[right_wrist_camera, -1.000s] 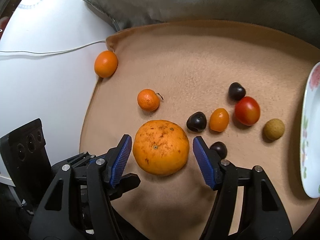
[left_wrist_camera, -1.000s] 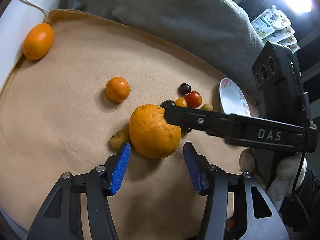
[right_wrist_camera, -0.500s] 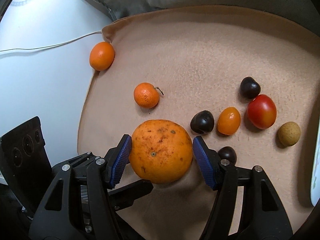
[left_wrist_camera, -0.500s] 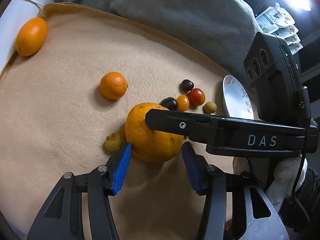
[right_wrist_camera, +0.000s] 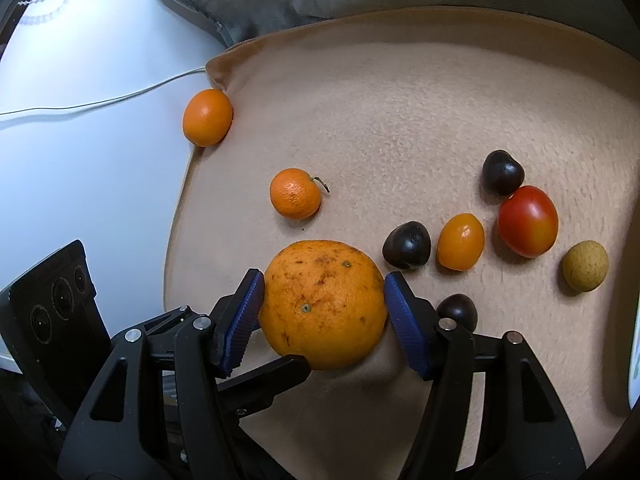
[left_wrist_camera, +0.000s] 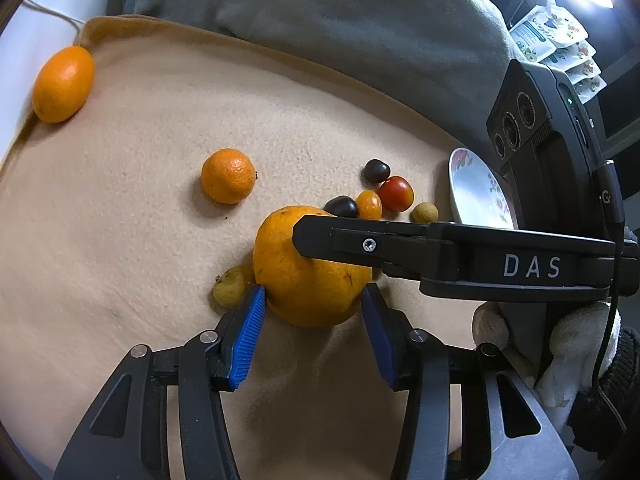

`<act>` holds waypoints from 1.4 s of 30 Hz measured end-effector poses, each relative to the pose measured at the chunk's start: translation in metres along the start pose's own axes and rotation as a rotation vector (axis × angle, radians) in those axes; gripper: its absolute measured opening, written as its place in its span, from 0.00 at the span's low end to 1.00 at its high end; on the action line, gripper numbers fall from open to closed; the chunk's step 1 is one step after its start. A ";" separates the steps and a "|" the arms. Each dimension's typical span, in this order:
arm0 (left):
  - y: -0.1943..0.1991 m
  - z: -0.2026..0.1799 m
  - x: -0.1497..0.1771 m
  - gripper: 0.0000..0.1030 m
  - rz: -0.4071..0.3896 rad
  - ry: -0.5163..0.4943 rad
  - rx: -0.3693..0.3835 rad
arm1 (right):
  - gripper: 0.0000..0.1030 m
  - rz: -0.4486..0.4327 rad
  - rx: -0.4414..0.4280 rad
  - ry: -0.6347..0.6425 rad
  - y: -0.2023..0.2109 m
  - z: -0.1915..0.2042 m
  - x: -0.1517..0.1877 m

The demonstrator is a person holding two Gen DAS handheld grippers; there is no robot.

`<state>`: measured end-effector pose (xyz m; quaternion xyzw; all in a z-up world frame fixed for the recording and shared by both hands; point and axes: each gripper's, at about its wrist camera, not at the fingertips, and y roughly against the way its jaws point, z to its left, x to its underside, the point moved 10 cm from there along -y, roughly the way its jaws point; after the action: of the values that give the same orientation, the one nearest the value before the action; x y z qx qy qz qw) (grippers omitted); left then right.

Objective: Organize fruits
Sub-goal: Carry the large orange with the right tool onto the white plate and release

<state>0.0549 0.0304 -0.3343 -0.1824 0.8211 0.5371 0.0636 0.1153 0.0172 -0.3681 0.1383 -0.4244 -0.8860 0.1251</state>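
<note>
My left gripper (left_wrist_camera: 312,320), jaws just closing, touches the big orange (left_wrist_camera: 308,268) on the beige cloth (left_wrist_camera: 140,220). My right gripper (right_wrist_camera: 324,316) presses both pads against that orange from the other side.

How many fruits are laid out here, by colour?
Orange fruits: 4
Dark fruits: 3
Tan fruits: 2
Red fruit: 1
Total: 10
</note>
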 end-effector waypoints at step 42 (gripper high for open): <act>-0.018 -0.143 -0.035 0.46 -0.061 -0.272 0.077 | 0.63 -0.263 0.026 -0.125 0.154 -0.084 0.014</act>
<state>0.1070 -0.0973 -0.2796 -0.1303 0.8190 0.5226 0.1976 0.1483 -0.1414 -0.2994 0.1390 -0.4209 -0.8962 -0.0204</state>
